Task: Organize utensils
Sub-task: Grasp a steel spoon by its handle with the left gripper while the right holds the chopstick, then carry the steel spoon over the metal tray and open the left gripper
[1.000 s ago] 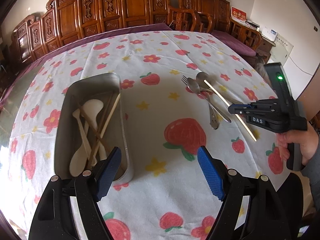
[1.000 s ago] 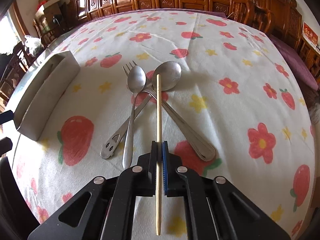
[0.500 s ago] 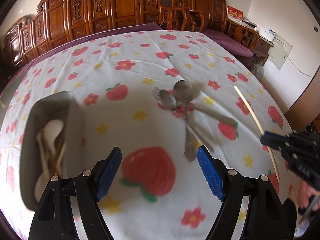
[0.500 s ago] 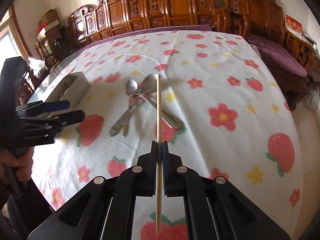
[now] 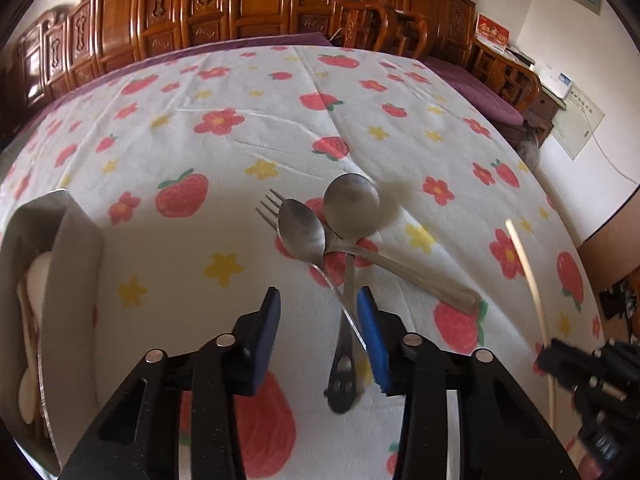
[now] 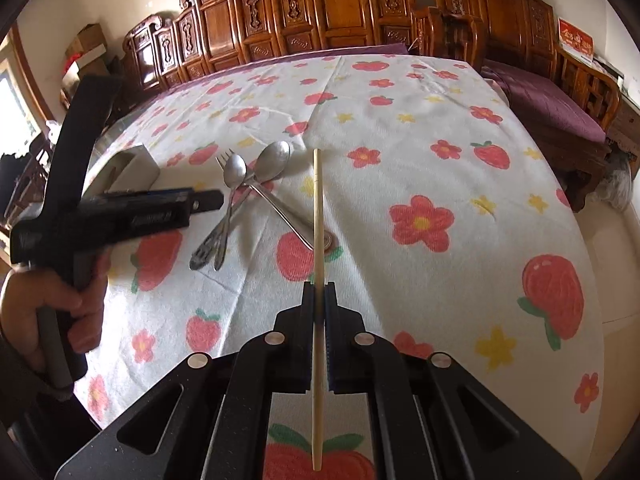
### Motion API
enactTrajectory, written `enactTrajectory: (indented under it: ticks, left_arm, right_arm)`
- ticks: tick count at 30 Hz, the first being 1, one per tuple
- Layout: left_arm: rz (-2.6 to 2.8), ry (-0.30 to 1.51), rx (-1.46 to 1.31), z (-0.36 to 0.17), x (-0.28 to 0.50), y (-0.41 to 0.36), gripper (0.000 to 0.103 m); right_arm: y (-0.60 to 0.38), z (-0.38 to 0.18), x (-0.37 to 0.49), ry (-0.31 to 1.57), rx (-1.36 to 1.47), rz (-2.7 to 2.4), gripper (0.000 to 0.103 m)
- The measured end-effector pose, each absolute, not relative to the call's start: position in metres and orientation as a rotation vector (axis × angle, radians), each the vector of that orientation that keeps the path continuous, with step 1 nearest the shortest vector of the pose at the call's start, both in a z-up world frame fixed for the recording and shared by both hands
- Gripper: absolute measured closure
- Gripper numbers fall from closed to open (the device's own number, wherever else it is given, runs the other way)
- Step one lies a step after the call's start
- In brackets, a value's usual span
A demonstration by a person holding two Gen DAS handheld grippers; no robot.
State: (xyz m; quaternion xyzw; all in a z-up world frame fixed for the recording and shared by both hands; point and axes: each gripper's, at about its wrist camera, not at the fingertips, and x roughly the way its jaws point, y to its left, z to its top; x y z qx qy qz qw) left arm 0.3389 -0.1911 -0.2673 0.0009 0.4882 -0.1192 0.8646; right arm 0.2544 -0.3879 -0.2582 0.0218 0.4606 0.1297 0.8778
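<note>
Two metal spoons, a small one [image 5: 302, 232] and a large one [image 5: 351, 205], lie crossed over a fork [image 5: 267, 205] on the strawberry tablecloth. My left gripper [image 5: 318, 308] is open, its fingers partly closed, hovering over the small spoon's handle; the right blue pad [image 5: 372, 336] is beside it. My right gripper [image 6: 319, 300] is shut on a wooden chopstick [image 6: 318, 216], held above the cloth right of the pile. The pile also shows in the right wrist view [image 6: 240, 184]. The chopstick shows blurred in the left wrist view [image 5: 532, 280].
A metal tray [image 5: 76, 232] with wooden spoons and chopsticks stands at the left; it shows in the right wrist view [image 6: 132, 164]. Carved wooden chairs [image 6: 320, 12] ring the table's far side. The table edge drops off at the right [image 6: 592, 280].
My left gripper moved right from the tray to the metal pile, lowered, and its fingers narrowed. My right gripper lifted the chopstick and pulled back to the right.
</note>
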Motion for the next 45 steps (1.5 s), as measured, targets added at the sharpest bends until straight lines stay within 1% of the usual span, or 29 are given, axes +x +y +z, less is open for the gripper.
enactTrajectory:
  ticks: [4,6,9,13,14,15,16,17,18,30,36,37,38,45]
  left_arm:
    - [-0.254,1.027,0.020,-0.269,0.344,-0.197,0.066]
    - [-0.237,1.043,0.033,-0.272,0.348,-0.200,0.073]
    - [-0.218,1.081,0.017,-0.279,0.354,-0.198,0.076]
    - [-0.210,1.081,0.005,-0.279,0.357,-0.197,0.077]
    - [-0.212,1.083,0.004,-0.279,0.358,-0.197,0.079]
    - [-0.214,1.085,0.007,-0.279,0.359,-0.198,0.088]
    - [-0.211,1.095,0.017,-0.280,0.360,-0.199,0.092]
    - [-0.200,1.096,0.033,-0.281,0.360,-0.200,0.096]
    - [-0.194,1.097,0.040,-0.282,0.361,-0.201,0.097]
    - [-0.186,1.121,0.094,-0.282,0.357,-0.198,0.097]
    - [-0.210,1.119,0.123,-0.281,0.350,-0.198,0.095]
    - [-0.212,1.119,0.125,-0.281,0.350,-0.198,0.095]
    - [-0.219,1.119,0.125,-0.281,0.350,-0.198,0.100]
    - [-0.245,1.115,0.165,-0.280,0.345,-0.196,0.101]
  right_arm:
    - [-0.390,-0.259,0.255,0.961,0.053,0.273,0.097]
    - [-0.391,-0.258,0.255,0.960,0.059,0.275,0.097]
    - [-0.391,-0.256,0.255,0.957,0.058,0.277,0.097]
    - [-0.395,-0.253,0.255,0.951,0.068,0.275,0.097]
    - [-0.396,-0.252,0.255,0.949,0.071,0.275,0.097]
    - [-0.396,-0.252,0.255,0.948,0.075,0.275,0.097]
    - [-0.397,-0.252,0.256,0.948,0.078,0.276,0.097]
    - [-0.397,-0.252,0.256,0.949,0.080,0.276,0.097]
    - [-0.398,-0.252,0.256,0.950,0.080,0.277,0.097]
    - [-0.391,-0.249,0.253,0.946,0.066,0.294,0.097]
    - [-0.391,-0.250,0.253,0.950,0.069,0.293,0.097]
    - [-0.391,-0.250,0.253,0.951,0.069,0.292,0.097]
    - [-0.391,-0.250,0.253,0.952,0.068,0.292,0.097]
    - [-0.390,-0.250,0.252,0.949,0.065,0.293,0.097]
